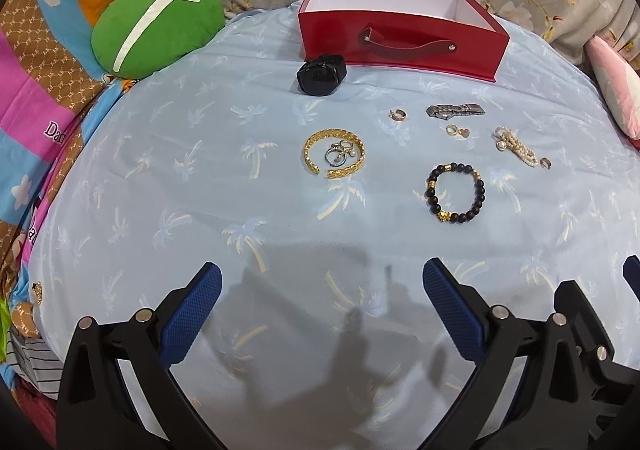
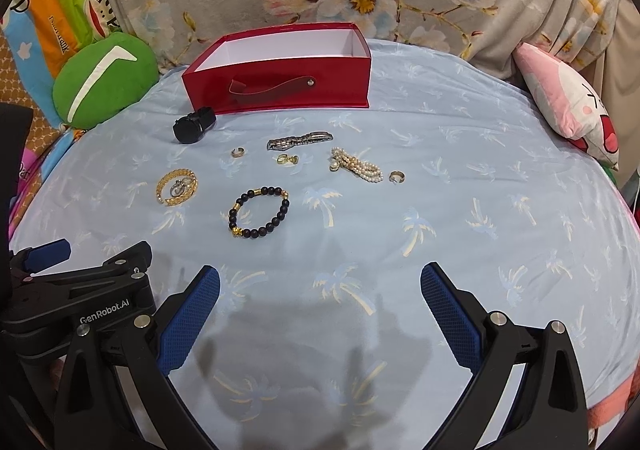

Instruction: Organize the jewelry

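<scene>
Left wrist view. The left gripper [image 1: 322, 278] hangs over the blue palm-print bedsheet [image 1: 160, 178], jaws spread wide, nothing between them. All the jewelry lies loose on the sheet ahead of it. A red box [image 1: 400, 46] with a strap handle stands open at the far side; its white interior appears empty as far as can be seen. A black smartwatch [image 1: 318, 74] sits just in front of the box's left corner. A gold cuff bracelet [image 1: 334, 154] lies mid-sheet with several small rings [image 1: 338, 154] inside its curve. To its right are a black bead bracelet [image 1: 454, 190], a pearl bracelet [image 1: 516, 148], a silver metal watch [image 1: 454, 111], a single ring [image 1: 397, 115] and a small gold pair [image 1: 457, 131], kind not discernible. Part of the right gripper shows at the lower right edge.

Right wrist view. The right gripper [image 2: 320, 282] is likewise released and empty, low over the sheet [image 2: 480, 210], well short of the items. The same box [image 2: 280, 86] shows a bare white inner wall. Smartwatch [image 2: 192, 128], gold cuff [image 2: 176, 186], bead bracelet [image 2: 258, 212], pearl bracelet [image 2: 358, 166], metal watch [image 2: 300, 140] and one more ring [image 2: 397, 177] beside the pearls all rest on the sheet, none touching the box except perhaps the smartwatch, which lies close against it.

Assessment. Judged from the layout, nothing has been put away yet. Every piece remains to be picked up and placed, presumably into the red box. The small rings are likely the hardest picks on soft fabric.
</scene>
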A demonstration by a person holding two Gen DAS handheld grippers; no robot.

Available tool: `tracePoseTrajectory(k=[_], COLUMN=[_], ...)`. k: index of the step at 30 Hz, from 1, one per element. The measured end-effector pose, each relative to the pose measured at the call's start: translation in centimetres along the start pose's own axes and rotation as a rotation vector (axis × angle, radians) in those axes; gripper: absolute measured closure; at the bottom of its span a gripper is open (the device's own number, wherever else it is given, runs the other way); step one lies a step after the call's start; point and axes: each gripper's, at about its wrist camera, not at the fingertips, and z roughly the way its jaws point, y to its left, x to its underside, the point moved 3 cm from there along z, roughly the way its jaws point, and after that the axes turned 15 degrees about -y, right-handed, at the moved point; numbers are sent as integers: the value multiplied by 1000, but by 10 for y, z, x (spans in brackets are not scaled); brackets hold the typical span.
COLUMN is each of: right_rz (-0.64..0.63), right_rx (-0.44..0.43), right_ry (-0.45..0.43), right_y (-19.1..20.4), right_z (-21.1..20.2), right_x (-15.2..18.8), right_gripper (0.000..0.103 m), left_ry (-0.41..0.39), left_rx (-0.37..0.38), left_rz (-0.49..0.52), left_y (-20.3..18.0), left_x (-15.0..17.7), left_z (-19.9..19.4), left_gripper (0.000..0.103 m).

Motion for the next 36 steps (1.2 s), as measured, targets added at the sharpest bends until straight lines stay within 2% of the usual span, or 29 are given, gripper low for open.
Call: tracePoseTrajectory(k=[12,36], right_rz=[6,7], right_rx=[-6,-18], right_ry=[9,17], right_y=[1,5], right_z=[2,2], right_x=[2,4], right_gripper=[5,5], left_ry=[-13,10], left_rx=[-6,-1], left_rz=[4,-5], left_y=[5,9], left_x=[0,4], left_z=[-2,1], left_gripper=[5,5])
